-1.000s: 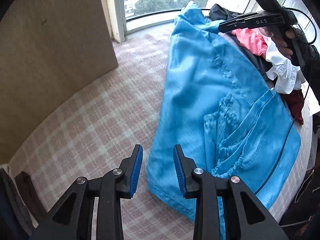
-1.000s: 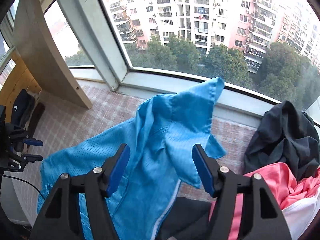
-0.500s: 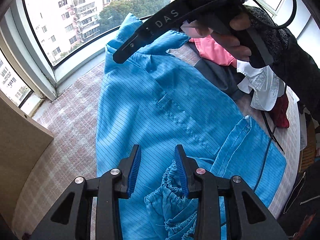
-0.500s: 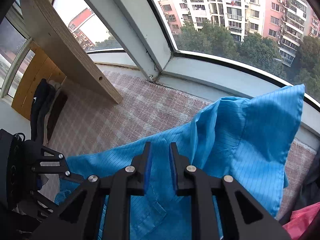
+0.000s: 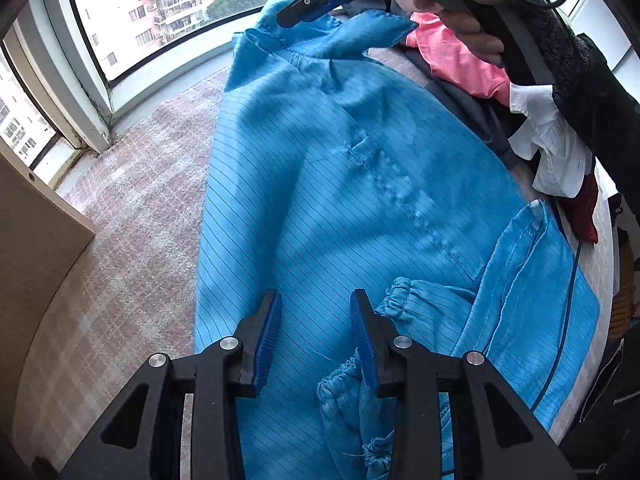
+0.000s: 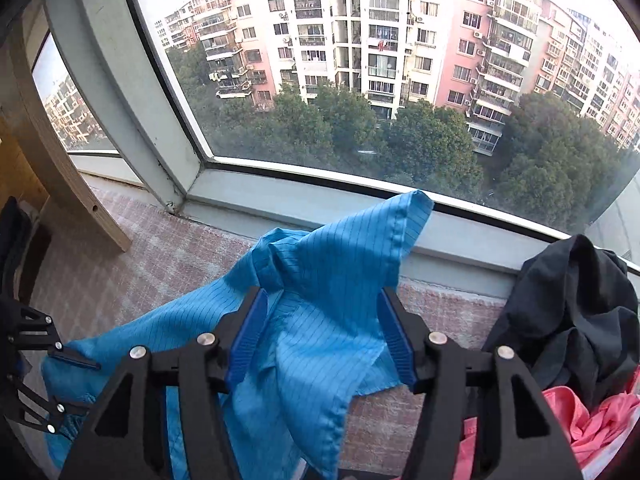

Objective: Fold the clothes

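Observation:
A blue pinstriped jacket (image 5: 340, 184) lies spread on the pink checked surface (image 5: 132, 220), collar toward the window. My left gripper (image 5: 316, 336) is open and empty, just above the jacket's lower part, next to an elastic cuff (image 5: 394, 304). My right gripper (image 6: 320, 336) is open, its fingers on either side of the raised collar (image 6: 352, 256) without clamping it. It shows in the left wrist view (image 5: 304, 16) at the collar.
A pile of clothes lies to the right: pink (image 5: 460, 60), white (image 5: 552, 152), dark red (image 5: 586, 216) and black (image 6: 568, 312) pieces. A window ledge (image 6: 280, 208) runs behind. A wooden panel (image 5: 36, 232) stands at the left.
My right gripper has opened again after being shut half a second ago, and rests at the collar. My left gripper has moved from the jacket's left edge to over its lower middle.

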The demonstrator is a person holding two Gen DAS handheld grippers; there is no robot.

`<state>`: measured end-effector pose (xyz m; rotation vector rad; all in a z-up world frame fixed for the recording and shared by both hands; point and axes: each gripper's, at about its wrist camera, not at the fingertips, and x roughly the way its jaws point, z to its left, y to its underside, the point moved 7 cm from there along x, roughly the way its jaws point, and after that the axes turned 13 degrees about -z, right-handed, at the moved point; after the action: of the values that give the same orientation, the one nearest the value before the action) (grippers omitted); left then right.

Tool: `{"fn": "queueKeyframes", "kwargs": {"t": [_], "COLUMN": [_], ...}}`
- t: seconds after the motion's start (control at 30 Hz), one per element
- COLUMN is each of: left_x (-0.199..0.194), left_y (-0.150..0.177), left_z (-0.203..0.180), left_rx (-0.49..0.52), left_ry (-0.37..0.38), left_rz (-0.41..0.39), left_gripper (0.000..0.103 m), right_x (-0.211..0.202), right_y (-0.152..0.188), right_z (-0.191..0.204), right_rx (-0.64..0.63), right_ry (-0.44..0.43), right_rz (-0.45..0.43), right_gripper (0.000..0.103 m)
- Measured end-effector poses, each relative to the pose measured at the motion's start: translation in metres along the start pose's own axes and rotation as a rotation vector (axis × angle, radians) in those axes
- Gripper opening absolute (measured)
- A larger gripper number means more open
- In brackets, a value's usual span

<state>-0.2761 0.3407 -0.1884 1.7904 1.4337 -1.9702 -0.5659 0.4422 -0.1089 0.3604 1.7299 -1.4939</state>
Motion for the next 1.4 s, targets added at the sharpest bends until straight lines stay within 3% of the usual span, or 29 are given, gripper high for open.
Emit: {"fn": "queueKeyframes", "kwargs": {"t": [0.1, 0.13, 0.23, 0.33, 0.53, 0.63, 0.7, 0.77, 0.87, 0.9, 0.93, 0.97, 1.03, 1.27, 1.4], "left_x": [-0.016, -0.017, -0.002, 0.025, 0.085, 0.097, 0.096, 0.093, 0.090, 0.089, 0.088, 0.084, 0.075, 0.034, -0.002], "left_y": [-0.035, -0.049, -0.088, -0.116, -0.124, -0.125, -0.128, -0.131, -0.132, -0.132, -0.132, -0.131, -0.129, -0.132, -0.130], "left_z": [0.005, 0.008, 0.028, 0.043, 0.055, 0.059, 0.061, 0.063, 0.063, 0.063, 0.063, 0.062, 0.060, 0.048, 0.033], "left_rx": [0.018, 0.036, 0.086, 0.113, 0.133, 0.124, 0.122, 0.124, 0.131, 0.133, 0.134, 0.139, 0.151, 0.167, 0.189], "left_ry": [-0.011, -0.027, -0.089, -0.134, -0.119, -0.110, -0.096, -0.086, -0.068, -0.066, -0.063, -0.062, -0.060, -0.040, -0.036], "left_rz": [-0.051, -0.062, -0.081, -0.080, -0.035, -0.040, -0.061, -0.080, -0.090, -0.093, -0.095, -0.101, -0.112, -0.159, -0.186], "left_gripper": [0.043, 0.047, 0.047, 0.046, 0.046, 0.046, 0.041, 0.027, 0.017, 0.016, 0.013, 0.007, 0.003, 0.001, 0.001], "right_x": [-0.013, -0.012, 0.002, 0.018, 0.039, 0.046, 0.050, 0.052, 0.053, 0.054, 0.053, 0.052, 0.048, 0.009, -0.035], "right_y": [0.000, 0.002, 0.008, 0.016, 0.022, 0.024, 0.024, 0.023, 0.020, 0.020, 0.019, 0.019, 0.018, -0.002, -0.019], "right_z": [-0.015, -0.020, -0.027, -0.030, -0.041, -0.045, -0.045, -0.045, -0.045, -0.045, -0.044, -0.043, -0.041, -0.032, -0.025], "right_rx": [-0.065, -0.050, 0.022, 0.035, 0.059, 0.076, 0.095, 0.106, 0.118, 0.131, 0.148, 0.167, 0.183, 0.158, 0.146], "right_ry": [0.057, 0.046, -0.033, -0.053, -0.087, -0.116, -0.148, -0.165, -0.183, -0.197, -0.225, -0.251, -0.273, -0.276, -0.293], "right_rz": [-0.008, 0.009, 0.043, 0.059, 0.057, 0.057, 0.063, 0.062, 0.048, 0.046, 0.049, 0.052, 0.050, -0.028, -0.084], "right_gripper": [0.058, 0.058, 0.058, 0.058, 0.058, 0.058, 0.058, 0.058, 0.058, 0.056, 0.037, 0.025, 0.010, 0.005, 0.005]}}
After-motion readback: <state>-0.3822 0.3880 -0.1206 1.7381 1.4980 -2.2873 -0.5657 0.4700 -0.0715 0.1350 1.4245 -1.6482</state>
